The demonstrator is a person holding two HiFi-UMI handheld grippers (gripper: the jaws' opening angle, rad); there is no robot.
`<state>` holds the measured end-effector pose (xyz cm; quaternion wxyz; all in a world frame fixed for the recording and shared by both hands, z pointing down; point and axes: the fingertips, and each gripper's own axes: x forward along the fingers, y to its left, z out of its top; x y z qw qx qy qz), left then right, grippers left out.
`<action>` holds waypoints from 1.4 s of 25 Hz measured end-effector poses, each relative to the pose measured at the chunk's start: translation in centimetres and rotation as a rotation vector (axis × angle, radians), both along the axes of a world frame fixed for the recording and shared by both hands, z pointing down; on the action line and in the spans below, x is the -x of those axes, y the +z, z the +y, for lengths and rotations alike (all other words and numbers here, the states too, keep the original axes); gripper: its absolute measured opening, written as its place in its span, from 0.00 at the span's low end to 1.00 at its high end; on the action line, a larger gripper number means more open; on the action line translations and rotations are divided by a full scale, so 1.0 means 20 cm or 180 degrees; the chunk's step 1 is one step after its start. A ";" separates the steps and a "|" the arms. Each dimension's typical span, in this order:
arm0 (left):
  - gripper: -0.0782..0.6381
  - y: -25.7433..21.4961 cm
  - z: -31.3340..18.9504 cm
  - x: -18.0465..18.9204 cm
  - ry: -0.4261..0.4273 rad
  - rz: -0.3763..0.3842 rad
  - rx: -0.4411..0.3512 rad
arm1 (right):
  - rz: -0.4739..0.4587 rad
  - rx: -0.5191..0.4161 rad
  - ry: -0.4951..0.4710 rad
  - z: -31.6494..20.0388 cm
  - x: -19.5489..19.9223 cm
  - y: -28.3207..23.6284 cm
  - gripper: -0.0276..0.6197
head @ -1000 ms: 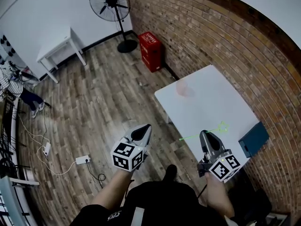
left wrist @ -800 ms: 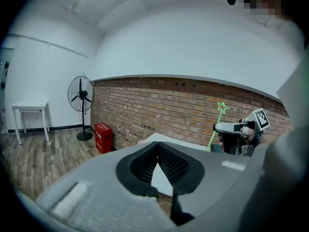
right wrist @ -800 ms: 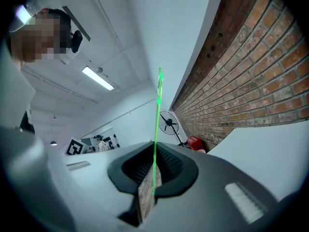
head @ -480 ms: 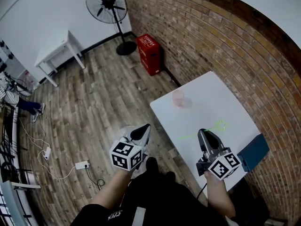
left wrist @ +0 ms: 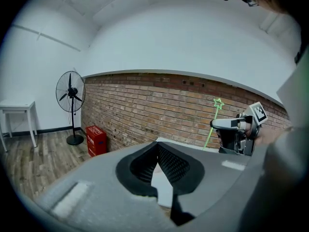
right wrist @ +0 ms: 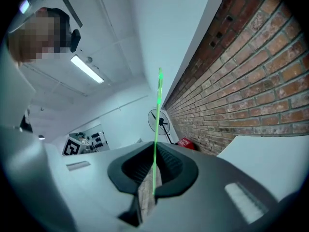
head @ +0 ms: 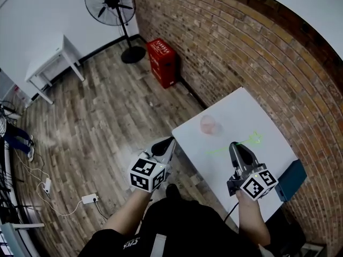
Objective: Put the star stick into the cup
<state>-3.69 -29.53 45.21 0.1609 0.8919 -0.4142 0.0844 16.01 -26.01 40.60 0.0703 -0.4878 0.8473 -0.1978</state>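
we have stepped closer, so the pink cup point(head: 209, 124) on the white table point(head: 257, 111) now sits near our right gripper point(head: 236, 146), still clamped on the star stick point(head: 222, 150), star right of the cup, while the left gripper point(head: 164, 145) hangs closed and empty left of it.

The desk point(head: 241, 111) is seen steeply from overhead. Brick wall point(left wrist: 159, 100) and fan point(left wrist: 70, 93) are shared by both gripper views.

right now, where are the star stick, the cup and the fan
star stick point(right wrist: 157, 129), right gripper view, middle of the green shaft
cup point(head: 209, 124), head view, its side
fan point(head: 110, 4), head view, hub of the blades
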 end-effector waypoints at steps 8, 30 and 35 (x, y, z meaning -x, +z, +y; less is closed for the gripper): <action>0.12 0.00 -0.23 0.10 0.0239 0.0006 -0.0092 | 0.0107 0.0031 0.0183 -0.25 0.17 -0.02 0.06; 0.12 0.19 -0.62 -0.08 0.0283 -0.0003 0.0207 | 0.0240 0.0311 0.0101 -0.79 0.01 0.24 0.06; 0.12 0.28 -0.68 -0.15 0.0300 -0.0044 0.0346 | 0.0235 0.0431 0.0046 -0.90 -0.03 0.37 0.06</action>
